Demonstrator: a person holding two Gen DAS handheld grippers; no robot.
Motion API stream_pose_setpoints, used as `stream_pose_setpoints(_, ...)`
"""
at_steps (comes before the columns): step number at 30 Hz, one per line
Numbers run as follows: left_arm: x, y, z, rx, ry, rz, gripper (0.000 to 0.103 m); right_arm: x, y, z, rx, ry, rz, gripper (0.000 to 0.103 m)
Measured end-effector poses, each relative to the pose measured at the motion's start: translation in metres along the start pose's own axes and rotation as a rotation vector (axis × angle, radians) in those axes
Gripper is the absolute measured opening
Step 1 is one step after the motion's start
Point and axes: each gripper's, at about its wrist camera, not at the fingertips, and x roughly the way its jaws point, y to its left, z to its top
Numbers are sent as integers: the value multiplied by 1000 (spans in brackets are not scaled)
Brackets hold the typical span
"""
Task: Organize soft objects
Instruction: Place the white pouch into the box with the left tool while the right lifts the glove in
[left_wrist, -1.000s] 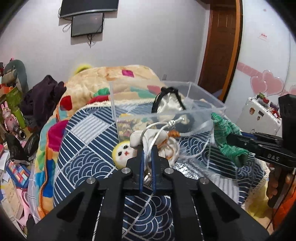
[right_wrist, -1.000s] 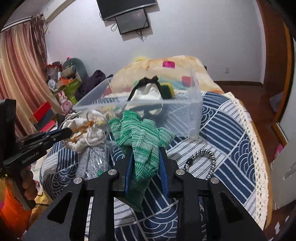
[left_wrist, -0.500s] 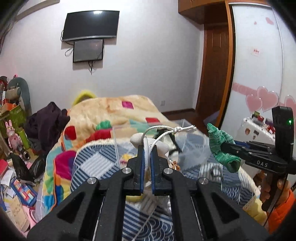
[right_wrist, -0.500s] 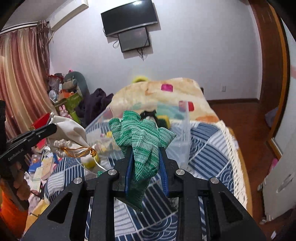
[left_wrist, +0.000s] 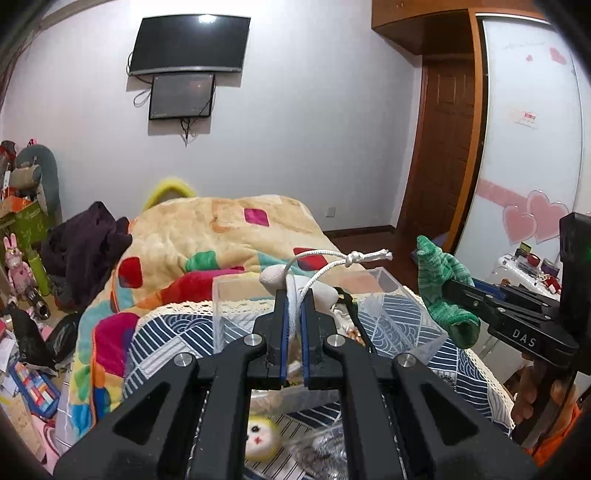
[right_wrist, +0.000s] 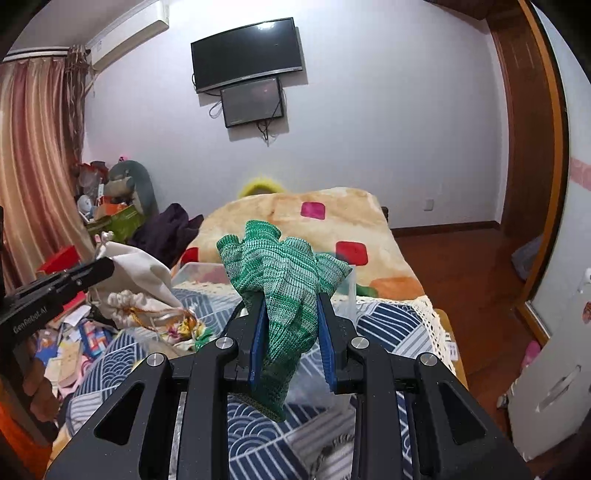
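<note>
My left gripper (left_wrist: 293, 295) is shut on a white drawstring pouch (left_wrist: 275, 276), its cord (left_wrist: 332, 258) looping above the fingers; the pouch hangs in the air in the right wrist view (right_wrist: 138, 273). My right gripper (right_wrist: 290, 301) is shut on a green knit glove (right_wrist: 284, 273), which also shows in the left wrist view (left_wrist: 441, 288). Both are held above a clear plastic bin (left_wrist: 236, 314) on the bed; the bin's far rim shows behind the glove (right_wrist: 195, 271). A black strap (left_wrist: 354, 314) lies inside the bin.
The bed has a blue-and-white patterned cover (left_wrist: 162, 343) and a colourful blanket (left_wrist: 229, 236). A small yellow doll (left_wrist: 260, 437) lies by the bin. Clutter and toys crowd the floor at left (left_wrist: 26, 266). A white cabinet (left_wrist: 524, 269) stands right of the bed.
Both grippers have risen well above the bed, carrying the pouch and the glove. The bin has dropped lower in both views.
</note>
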Motion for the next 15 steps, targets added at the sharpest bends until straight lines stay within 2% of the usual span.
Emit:
stream_pose_setpoints(7, 39, -4, -11, 10, 76, 3, 5, 27, 3, 0, -6, 46, -21, 24)
stream_pose_setpoints(15, 72, -13, -26, 41, 183, -11, 5, 53, 5, -10, -27, 140, -36, 24)
